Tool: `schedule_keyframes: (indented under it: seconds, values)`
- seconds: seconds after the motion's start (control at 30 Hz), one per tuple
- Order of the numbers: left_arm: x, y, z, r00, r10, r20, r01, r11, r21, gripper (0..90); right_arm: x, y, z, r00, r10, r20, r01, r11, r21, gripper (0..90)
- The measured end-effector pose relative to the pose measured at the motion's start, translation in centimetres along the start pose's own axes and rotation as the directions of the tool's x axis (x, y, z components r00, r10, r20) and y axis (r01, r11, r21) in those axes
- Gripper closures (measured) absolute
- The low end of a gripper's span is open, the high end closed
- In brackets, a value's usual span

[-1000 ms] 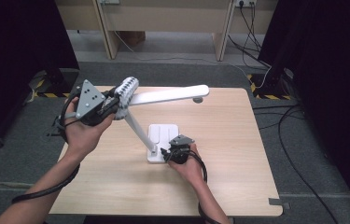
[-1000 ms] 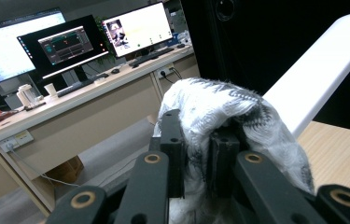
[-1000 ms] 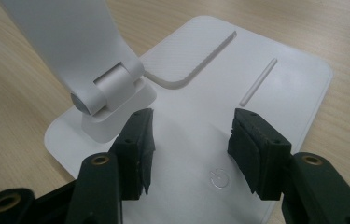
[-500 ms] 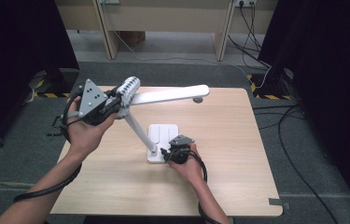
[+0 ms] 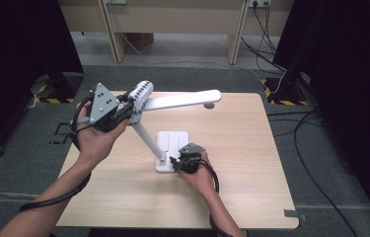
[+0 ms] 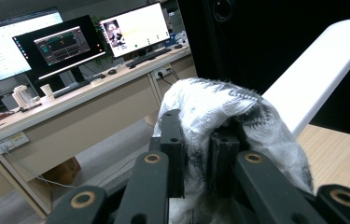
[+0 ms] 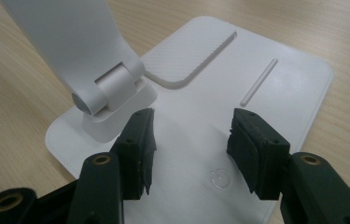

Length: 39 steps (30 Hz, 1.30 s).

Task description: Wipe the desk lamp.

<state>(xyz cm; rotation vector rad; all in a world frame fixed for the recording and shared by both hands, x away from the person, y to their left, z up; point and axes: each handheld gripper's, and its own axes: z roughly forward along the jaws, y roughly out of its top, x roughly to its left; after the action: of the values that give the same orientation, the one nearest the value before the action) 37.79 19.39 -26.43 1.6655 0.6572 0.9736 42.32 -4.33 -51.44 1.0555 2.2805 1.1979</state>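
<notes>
My left gripper (image 5: 123,111) is up off the table (image 5: 251,197), near its far left corner, and its jaws are clamped on a white, ribbed cloth (image 5: 140,94). That cloth is wrapped over the elbow of the white desk lamp (image 5: 172,101), right where the long head bar meets the slanted arm (image 5: 148,140). In the left gripper view the cloth (image 6: 224,112) bulges out between and above my two black jaws, and the lamp's head bar (image 6: 322,65) runs off beyond it to the upper right.

My right gripper (image 5: 182,162) sits low at the middle of the table, on the near edge of the lamp's flat base (image 5: 172,140). Its jaws stand apart, gripping nothing; in the right gripper view they rest over the base plate (image 7: 294,79) either side of the round power mark (image 7: 218,178), with the arm's hinge (image 7: 100,95) just off the left jaw.

The head bar reaches toward the far edge, well above the wood. Around the table: grey carpet, cables (image 5: 315,128) trailing on the right, a wooden desk's legs (image 5: 113,34) beyond the far edge, and monitors (image 6: 65,44) on a desk in the left gripper view.
</notes>
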Motion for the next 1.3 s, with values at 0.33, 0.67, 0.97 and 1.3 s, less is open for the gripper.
schedule_keyframes:
  seconds: [0.33,0.67,0.97,1.3]
  values:
    - [-0.4,0.3,0.3,0.9999,-0.004,0.010,0.004,1.0000,-0.004,79.4,0.0,0.0,0.0,1.0000,0.000,0.000,0.000,1.000,0.000,50.5]
    - [-0.6,0.3,0.5,0.9999,-0.002,0.011,0.002,1.0000,-0.008,79.4,0.0,-0.1,0.0,1.0000,0.007,-0.002,-0.007,1.000,-0.001,50.8]
    - [-0.8,0.5,0.7,0.9999,0.005,0.015,-0.005,1.0000,-0.005,79.4,0.0,0.0,0.0,1.0000,0.000,-0.001,0.000,1.000,-0.001,50.8]
    - [-1.1,0.6,0.9,0.9998,0.009,0.016,-0.009,0.9999,-0.012,79.4,0.1,-0.1,0.0,1.0000,0.007,-0.002,-0.007,1.000,-0.004,50.9]
